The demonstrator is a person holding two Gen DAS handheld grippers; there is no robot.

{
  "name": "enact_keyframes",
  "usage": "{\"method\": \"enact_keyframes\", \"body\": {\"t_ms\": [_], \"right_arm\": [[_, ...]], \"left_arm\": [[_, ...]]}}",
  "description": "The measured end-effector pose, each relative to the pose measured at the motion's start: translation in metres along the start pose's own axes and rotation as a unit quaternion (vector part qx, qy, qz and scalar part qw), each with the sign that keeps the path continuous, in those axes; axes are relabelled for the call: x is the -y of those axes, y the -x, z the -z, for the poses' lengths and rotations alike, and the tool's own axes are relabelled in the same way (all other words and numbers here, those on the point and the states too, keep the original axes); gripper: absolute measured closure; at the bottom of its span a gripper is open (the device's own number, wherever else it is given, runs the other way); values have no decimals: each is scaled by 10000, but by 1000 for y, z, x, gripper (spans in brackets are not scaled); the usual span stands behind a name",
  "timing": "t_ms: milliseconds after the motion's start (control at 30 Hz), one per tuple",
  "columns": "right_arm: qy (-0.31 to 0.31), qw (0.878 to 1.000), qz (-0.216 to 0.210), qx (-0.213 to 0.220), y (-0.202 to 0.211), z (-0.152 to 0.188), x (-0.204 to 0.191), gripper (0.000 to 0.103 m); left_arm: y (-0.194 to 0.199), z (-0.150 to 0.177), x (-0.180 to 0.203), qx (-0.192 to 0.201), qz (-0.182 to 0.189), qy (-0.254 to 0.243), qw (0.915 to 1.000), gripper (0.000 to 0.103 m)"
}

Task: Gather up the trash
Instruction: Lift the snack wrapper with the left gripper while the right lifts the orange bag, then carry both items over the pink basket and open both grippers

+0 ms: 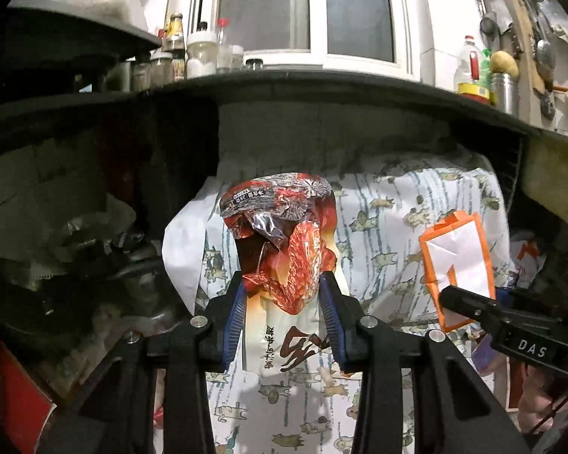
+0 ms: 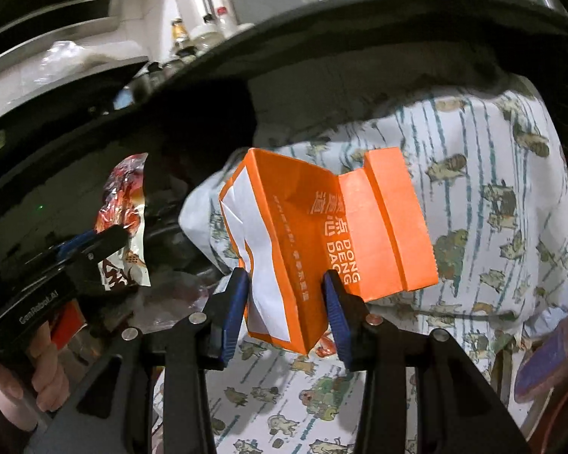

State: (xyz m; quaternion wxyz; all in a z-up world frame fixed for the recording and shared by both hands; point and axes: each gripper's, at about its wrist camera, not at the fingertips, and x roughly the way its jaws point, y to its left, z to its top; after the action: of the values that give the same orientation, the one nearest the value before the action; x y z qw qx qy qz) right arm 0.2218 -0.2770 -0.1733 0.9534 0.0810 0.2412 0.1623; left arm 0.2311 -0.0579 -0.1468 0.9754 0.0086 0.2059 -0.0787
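Observation:
My left gripper (image 1: 282, 287) is shut on a crumpled red-and-white snack wrapper (image 1: 284, 242) and holds it up in the air. The wrapper also shows in the right wrist view (image 2: 127, 223), with the left gripper (image 2: 94, 244) at the left. My right gripper (image 2: 284, 283) is shut on a flattened orange-and-white paper bag (image 2: 322, 234). The bag also shows in the left wrist view (image 1: 458, 261), with the right gripper (image 1: 473, 302) below it. Both pieces hang in front of a white plastic bag with a cartoon animal print (image 1: 390, 219), which also shows in the right wrist view (image 2: 492, 189).
A dark counter edge (image 1: 322, 83) runs above, with jars and bottles (image 1: 200, 53) on it by a window. Pots and dark clutter (image 1: 94, 249) lie under the counter at the left. An oil bottle and a metal can (image 1: 503, 90) stand at the right.

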Motion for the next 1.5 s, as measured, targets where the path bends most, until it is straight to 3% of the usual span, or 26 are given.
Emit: {"method": "enact_keyframes", "body": {"t_ms": [133,200,333,467,667,833,900,933,1300,1500], "right_arm": [[124,9997,28,211,19,-7,-8,63],[155,9993,67,345,34,-14,-16,63],[2,9971,-404,643,82,-22,-36,63],[348,9961,-296,759,122,-12,-68,63],[520,9927,-542,948,174,21,-103,63],[646,9939,-434,781,184,43,-113,63],[639,9949,-367,688,182,52,-113,63],[602,9956,-354,627,179,56,-111,63],[496,9980,-236,-309,129,105,-101,63],[422,9923,-216,-1148,101,136,-83,63]], "left_arm": [[32,-7,2,339,-189,-108,9992,62],[46,-11,1,331,-119,-72,9994,62],[82,-12,1,218,-137,-151,9996,62],[125,-9,-5,192,-107,-131,9997,62],[163,10,-12,51,-36,141,9999,61],[164,34,-24,-211,-32,334,9992,61],[166,44,-29,-178,-381,267,9988,61],[164,47,-32,-223,-382,223,9988,61],[140,79,-34,-835,-152,228,9961,61],[129,97,-36,-1231,-42,216,9921,61]]}}
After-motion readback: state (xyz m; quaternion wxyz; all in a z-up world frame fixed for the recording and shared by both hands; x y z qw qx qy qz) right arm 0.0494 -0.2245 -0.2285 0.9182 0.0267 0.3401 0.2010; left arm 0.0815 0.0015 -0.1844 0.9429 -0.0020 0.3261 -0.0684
